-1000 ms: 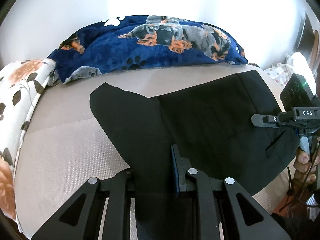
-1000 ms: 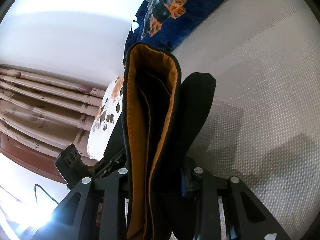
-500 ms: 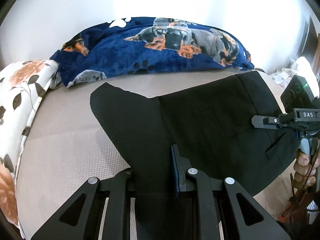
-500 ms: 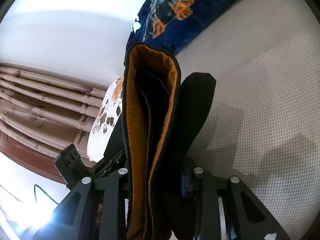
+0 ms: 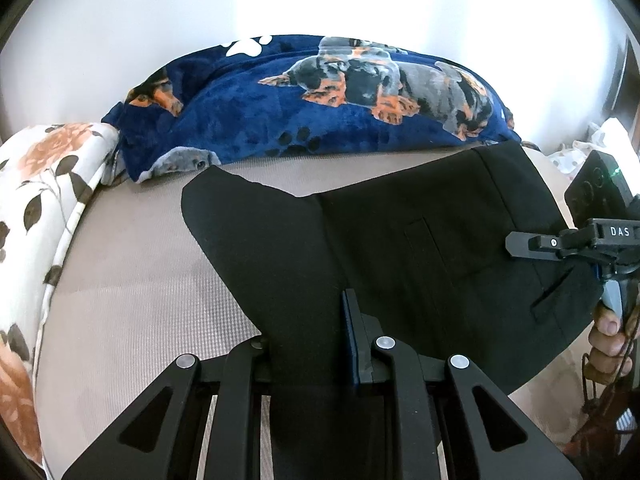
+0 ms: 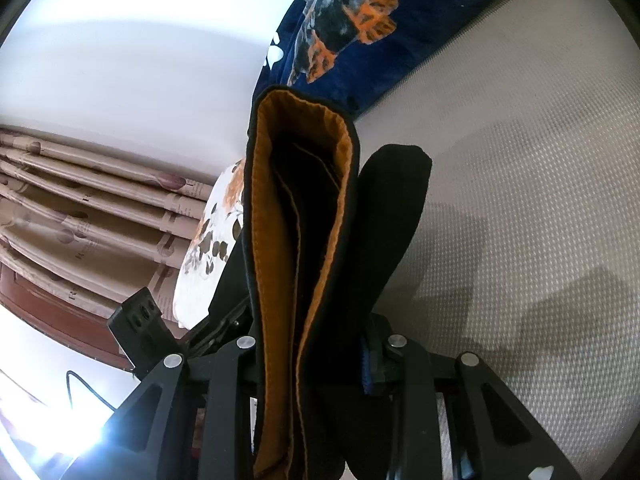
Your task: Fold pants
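Note:
Black pants (image 5: pixel 420 248) lie spread over the beige bed surface (image 5: pixel 132 280), waist end to the right with a back pocket showing. My left gripper (image 5: pixel 308 344) is shut on the near edge of the pants. My right gripper (image 6: pixel 316 344) is shut on the waistband, whose orange lining (image 6: pixel 276 240) stands upright in the right wrist view. The right gripper also shows at the right edge of the left wrist view (image 5: pixel 560 240), held by a hand.
A blue dog-print blanket (image 5: pixel 320 96) lies along the far side by the white wall. A floral pillow (image 5: pixel 36 208) sits at the left. Curtains (image 6: pixel 80 216) and the other gripper's camera block (image 6: pixel 140 332) show in the right wrist view.
The left wrist view has drifted a little, so the blanket sits slightly lower and right. Both grips on the pants are unchanged.

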Demonstrator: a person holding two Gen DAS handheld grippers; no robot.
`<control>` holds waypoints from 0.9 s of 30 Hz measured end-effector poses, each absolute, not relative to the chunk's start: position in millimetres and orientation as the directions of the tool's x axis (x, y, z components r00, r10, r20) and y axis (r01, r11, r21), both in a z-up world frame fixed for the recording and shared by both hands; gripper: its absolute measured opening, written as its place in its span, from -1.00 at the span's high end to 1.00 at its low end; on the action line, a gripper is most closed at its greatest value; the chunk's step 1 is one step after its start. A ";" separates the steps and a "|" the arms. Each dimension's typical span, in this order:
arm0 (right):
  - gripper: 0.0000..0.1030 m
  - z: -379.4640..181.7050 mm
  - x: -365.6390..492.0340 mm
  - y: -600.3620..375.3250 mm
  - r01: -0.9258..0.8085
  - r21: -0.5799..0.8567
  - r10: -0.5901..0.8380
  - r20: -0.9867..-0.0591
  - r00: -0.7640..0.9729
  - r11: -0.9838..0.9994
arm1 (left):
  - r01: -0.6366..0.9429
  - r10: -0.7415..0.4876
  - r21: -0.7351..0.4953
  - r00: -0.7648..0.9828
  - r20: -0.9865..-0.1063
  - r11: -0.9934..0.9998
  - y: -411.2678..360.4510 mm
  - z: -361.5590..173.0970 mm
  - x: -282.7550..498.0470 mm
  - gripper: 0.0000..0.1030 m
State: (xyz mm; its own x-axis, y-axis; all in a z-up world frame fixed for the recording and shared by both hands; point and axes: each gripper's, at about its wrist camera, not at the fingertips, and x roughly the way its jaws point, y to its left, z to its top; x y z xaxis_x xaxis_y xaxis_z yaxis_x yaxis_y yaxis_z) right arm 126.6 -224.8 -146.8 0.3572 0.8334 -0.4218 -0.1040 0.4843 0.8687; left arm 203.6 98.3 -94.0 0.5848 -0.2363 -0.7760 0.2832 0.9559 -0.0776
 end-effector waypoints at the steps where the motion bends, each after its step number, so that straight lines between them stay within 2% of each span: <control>1: 0.47 -146.7 128.3 -224.2 -0.106 0.869 0.834 -0.421 0.357 0.484 | 0.281 -0.235 -0.077 0.586 -0.776 0.957 98.9 -94.2 205.5 0.63; 27: 0.47 -145.5 186.9 -208.4 -0.146 0.863 0.835 -0.406 0.370 0.484 | 0.251 -0.212 -0.067 0.612 -0.762 0.966 112.2 -99.6 257.4 0.63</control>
